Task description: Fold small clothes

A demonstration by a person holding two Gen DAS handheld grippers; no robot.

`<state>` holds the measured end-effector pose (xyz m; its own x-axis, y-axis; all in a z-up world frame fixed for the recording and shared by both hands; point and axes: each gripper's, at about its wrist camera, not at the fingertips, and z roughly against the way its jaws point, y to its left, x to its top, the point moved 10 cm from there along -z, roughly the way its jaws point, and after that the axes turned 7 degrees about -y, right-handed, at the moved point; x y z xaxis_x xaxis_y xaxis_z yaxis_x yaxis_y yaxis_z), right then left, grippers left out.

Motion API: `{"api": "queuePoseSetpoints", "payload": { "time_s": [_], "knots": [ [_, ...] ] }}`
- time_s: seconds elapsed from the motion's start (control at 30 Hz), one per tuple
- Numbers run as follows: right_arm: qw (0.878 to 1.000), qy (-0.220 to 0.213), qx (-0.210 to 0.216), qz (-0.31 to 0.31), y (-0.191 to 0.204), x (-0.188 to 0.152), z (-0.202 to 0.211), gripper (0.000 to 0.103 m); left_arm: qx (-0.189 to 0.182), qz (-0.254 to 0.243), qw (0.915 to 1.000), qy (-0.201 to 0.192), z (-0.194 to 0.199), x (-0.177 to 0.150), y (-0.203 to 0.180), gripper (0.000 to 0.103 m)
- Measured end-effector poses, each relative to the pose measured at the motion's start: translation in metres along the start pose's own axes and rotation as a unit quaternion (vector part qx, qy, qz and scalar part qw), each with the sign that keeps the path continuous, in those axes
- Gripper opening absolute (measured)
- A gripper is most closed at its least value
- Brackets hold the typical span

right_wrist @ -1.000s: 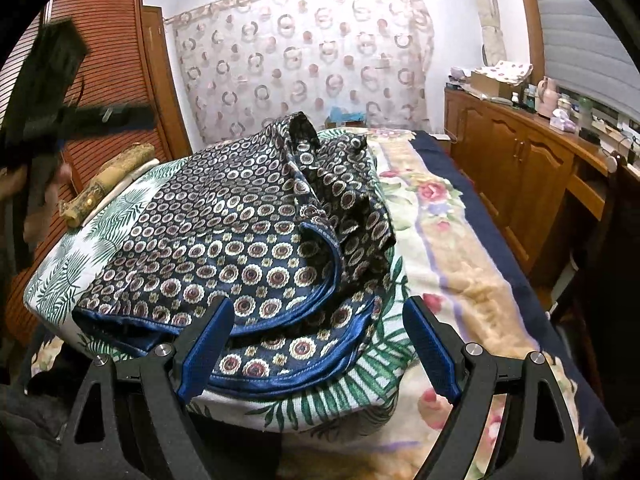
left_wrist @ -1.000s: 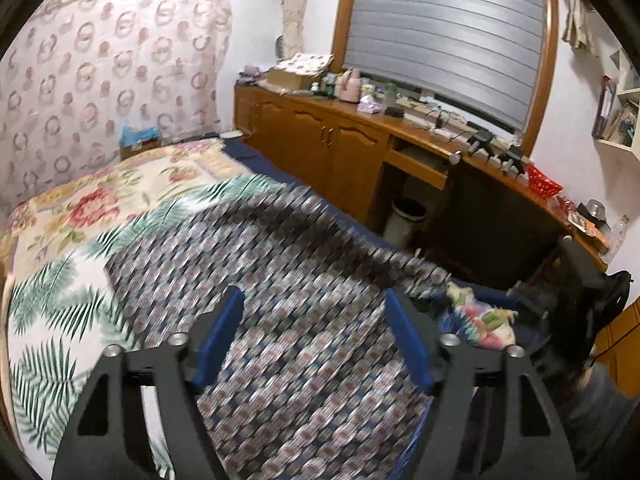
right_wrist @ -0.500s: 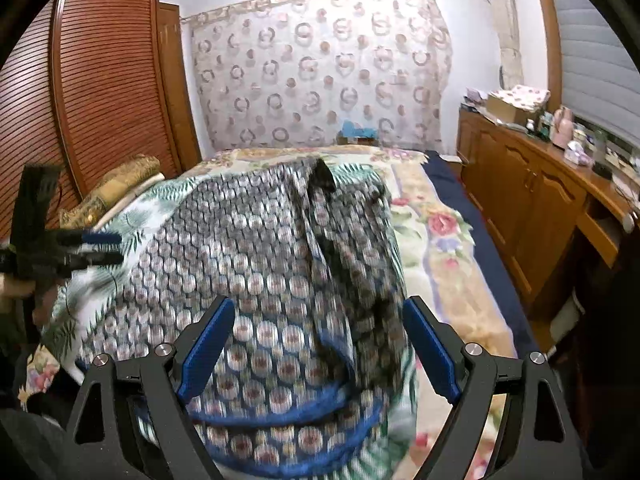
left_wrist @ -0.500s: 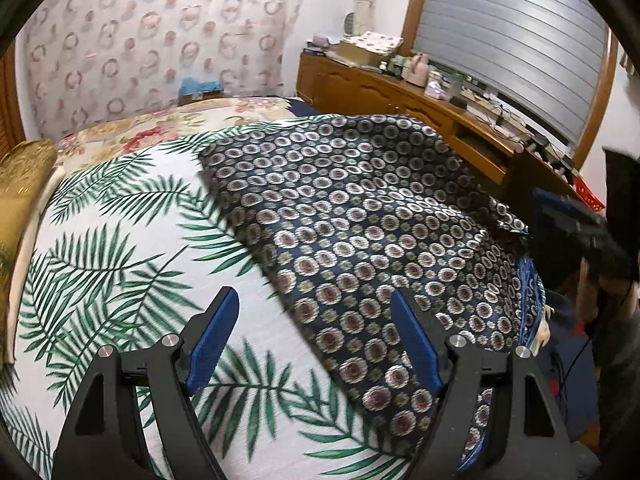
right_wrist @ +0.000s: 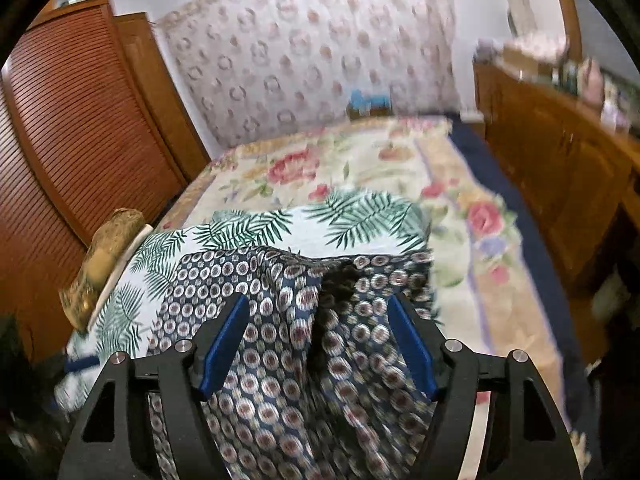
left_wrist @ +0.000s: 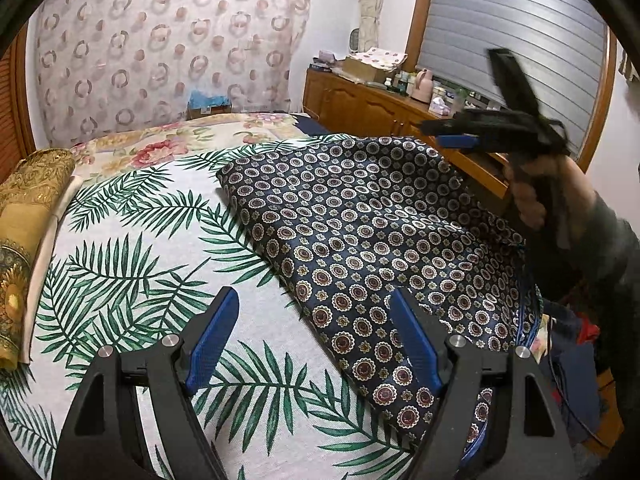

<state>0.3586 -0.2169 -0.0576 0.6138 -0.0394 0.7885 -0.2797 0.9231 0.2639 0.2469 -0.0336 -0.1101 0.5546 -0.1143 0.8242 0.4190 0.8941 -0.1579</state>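
Lying across a palm-leaf sheet [left_wrist: 132,264] on the bed: one navy garment [left_wrist: 360,240] printed with round medallions, filling the centre and lower right of the left wrist view, its left edge running diagonally down toward the lower middle of the frame.

Left gripper [left_wrist: 314,334]: bottom of its own view, jaws wide apart and released, nothing between the blue pads; one pad sits over bare sheet, the other over the garment's edge.

Right gripper [right_wrist: 318,334]: bottom of its own view, picture blurred. Jaws closing, the garment [right_wrist: 280,360] seen between and below the pads with a dark fold running up the middle; the pads do not press on the cloth. The same gripper [left_wrist: 456,136] shows in the upper right of the left wrist view, held above the garment's far edge by a hand [left_wrist: 532,196] in a dark sleeve.

Other items: gold pillow [left_wrist: 24,216] at left edge; floral bedspread [right_wrist: 460,216] beyond the sheet; ring-patterned curtain [left_wrist: 160,48] at top; wooden cabinets [left_wrist: 360,108] upper right, cluttered on top; louvred wardrobe [right_wrist: 68,128] at left of the right wrist view.
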Motion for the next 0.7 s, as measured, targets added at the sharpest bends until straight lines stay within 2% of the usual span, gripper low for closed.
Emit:
{"api": "queuePoseSetpoints", "payload": {
  "time_s": [0.2,0.27,0.43,0.5,0.53,0.57,0.63,0.7],
  "knots": [
    [0.997,0.054,0.013,-0.055,-0.005,0.009,-0.049,0.074,-0.002,0.006,1.0,0.001,0.0,-0.002,0.004,0.079],
    [0.992,0.076,0.034,-0.093,-0.005,0.008,-0.066,0.074,-0.003,0.008,1.0,0.0,0.0,-0.003,0.004,0.079],
    [0.989,0.073,0.038,-0.119,-0.007,0.016,-0.084,0.071,-0.004,0.011,0.9999,0.001,0.001,-0.007,0.007,0.079],
    [0.991,0.064,0.039,-0.11,-0.005,0.022,-0.086,0.042,-0.004,0.013,0.9999,0.001,0.002,-0.008,0.008,0.079],
    [0.993,0.058,0.034,-0.098,-0.002,0.023,-0.087,0.015,-0.004,0.013,0.9999,0.001,0.002,-0.009,0.008,0.079],
    [0.996,0.045,0.025,-0.079,0.002,0.022,-0.082,0.006,-0.003,0.013,0.9999,0.0,0.003,-0.01,0.009,0.079],
    [1.0,-0.008,-0.001,-0.02,0.01,0.031,-0.064,0.004,-0.003,0.015,0.9999,-0.001,0.004,-0.011,0.011,0.079],
    [0.997,-0.061,-0.03,0.039,0.022,0.042,-0.038,0.004,-0.003,0.018,0.9998,-0.001,0.003,-0.012,0.012,0.079]
  ]
}}
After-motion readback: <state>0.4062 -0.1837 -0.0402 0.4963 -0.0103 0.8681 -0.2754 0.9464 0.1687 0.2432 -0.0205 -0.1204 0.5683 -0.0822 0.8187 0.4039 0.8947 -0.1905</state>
